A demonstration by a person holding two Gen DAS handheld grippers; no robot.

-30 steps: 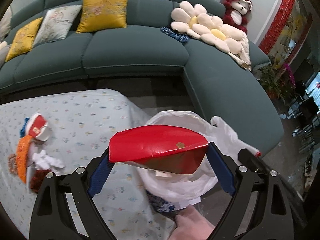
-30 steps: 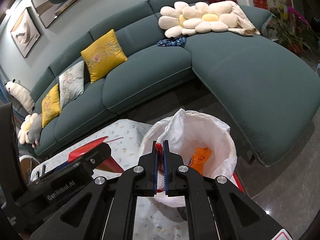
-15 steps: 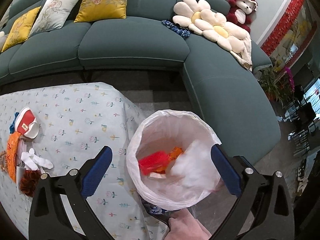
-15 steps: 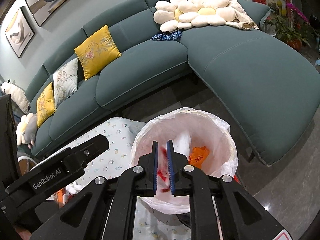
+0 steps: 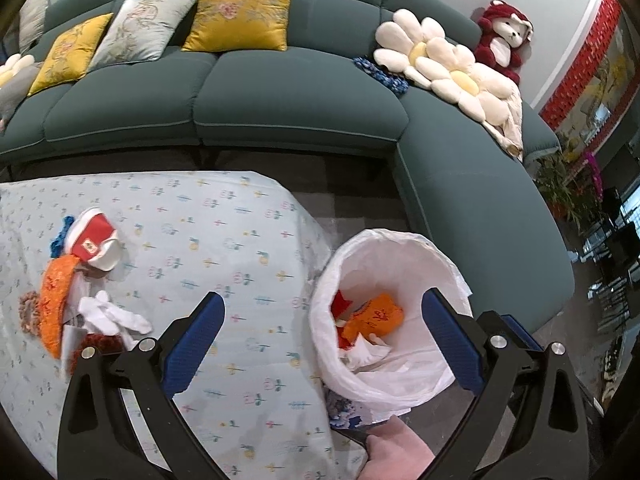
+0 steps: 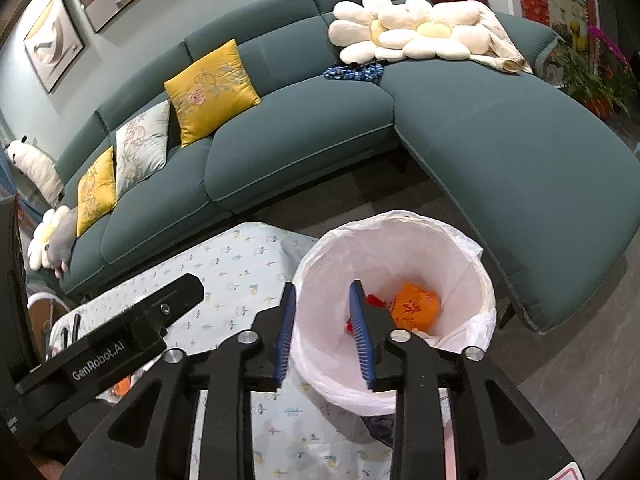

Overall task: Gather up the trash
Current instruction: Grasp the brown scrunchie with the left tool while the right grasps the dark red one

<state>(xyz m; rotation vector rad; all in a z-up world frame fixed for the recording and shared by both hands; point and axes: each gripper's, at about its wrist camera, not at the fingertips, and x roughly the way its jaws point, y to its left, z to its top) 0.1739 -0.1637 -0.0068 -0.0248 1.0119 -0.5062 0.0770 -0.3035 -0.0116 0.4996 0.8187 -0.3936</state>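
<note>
Grippers first: we find the left gripper (image 5: 320, 336) spread to its widest with nothing between its blue pads, hanging over the table edge and the near rim of the bin. The right gripper (image 6: 322, 334) has its jaws opening, a modest gap so far, and we see nothing caught between them; it hangs over the bin's near rim.

The white-lined bin (image 5: 404, 236) stands on the floor just beside the table (image 5: 224, 232), with an orange wrapper (image 5: 374, 316) and red and white scraps already inside. Uncollected trash remains in a pile (image 5: 80, 280) at the table's far left, well apart from the bin: a red and white carton, an orange packet, crumpled white tissue and fuzzy bits.

We judge the next pick to be that pile. Risks noted: the pieces overlap, so a wide grab may lift one and drag others off the cloth; light tissue may slip from the pads in transit; and the loose liner could snag a jaw.
</note>
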